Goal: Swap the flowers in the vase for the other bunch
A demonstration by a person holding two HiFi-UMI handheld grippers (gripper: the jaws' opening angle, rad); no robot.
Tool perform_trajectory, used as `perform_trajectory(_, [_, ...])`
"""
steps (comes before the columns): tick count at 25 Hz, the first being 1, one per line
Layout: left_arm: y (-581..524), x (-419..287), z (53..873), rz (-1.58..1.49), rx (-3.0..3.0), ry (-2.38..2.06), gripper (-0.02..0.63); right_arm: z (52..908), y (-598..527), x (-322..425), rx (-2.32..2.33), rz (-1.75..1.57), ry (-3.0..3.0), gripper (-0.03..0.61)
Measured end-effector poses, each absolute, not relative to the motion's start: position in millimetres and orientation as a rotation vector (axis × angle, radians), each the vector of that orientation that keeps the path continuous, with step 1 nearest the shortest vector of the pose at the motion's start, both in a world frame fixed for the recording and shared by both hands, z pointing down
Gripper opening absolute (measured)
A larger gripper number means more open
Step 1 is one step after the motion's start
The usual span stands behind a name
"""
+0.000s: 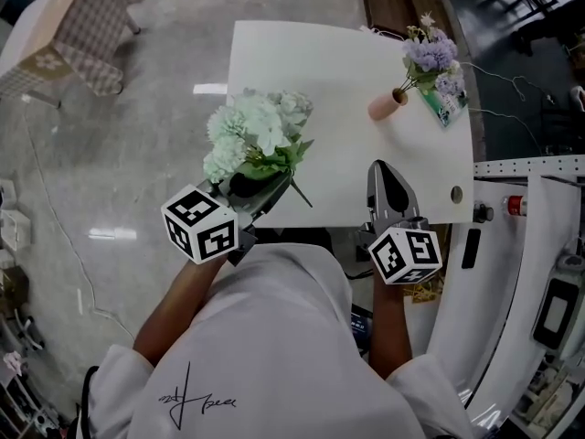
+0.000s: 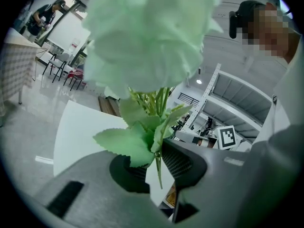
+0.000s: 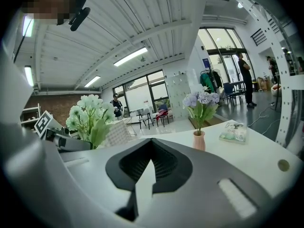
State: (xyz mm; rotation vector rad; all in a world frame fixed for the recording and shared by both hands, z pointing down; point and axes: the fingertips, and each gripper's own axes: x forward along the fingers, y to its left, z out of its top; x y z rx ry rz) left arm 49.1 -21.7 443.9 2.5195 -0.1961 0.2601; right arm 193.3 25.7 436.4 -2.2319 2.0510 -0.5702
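Observation:
My left gripper (image 1: 260, 190) is shut on the stems of a pale green flower bunch (image 1: 251, 135), held up over the left part of the white table (image 1: 338, 90). In the left gripper view the bunch (image 2: 152, 37) fills the top and its stems (image 2: 156, 141) pass between the jaws. A small pink vase (image 1: 387, 104) with purple flowers (image 1: 431, 58) stands at the table's far right. My right gripper (image 1: 386, 183) is shut and empty at the near edge, pointing toward the vase (image 3: 199, 140).
A green-patterned packet (image 1: 446, 108) lies right of the vase. White machine framing (image 1: 539, 245) borders the table on the right. A checked-cloth table (image 1: 64, 35) stands on the floor at far left. People stand in the background of both gripper views.

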Motion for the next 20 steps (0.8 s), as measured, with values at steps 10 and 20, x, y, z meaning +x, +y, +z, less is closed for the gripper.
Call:
perform_trajectory(10, [-18.0,50.0,425.0,0.221,2.550,-0.190,0.072,419.2,37.2,176.1,-2.233,-0.572,2.053,0.005])
perform_trajectory(20, [-23.2,46.6,424.1,0.190,2.534,-0.219,0.072,421.0,44.9,165.5,-2.208,-0.609,2.079,0.005])
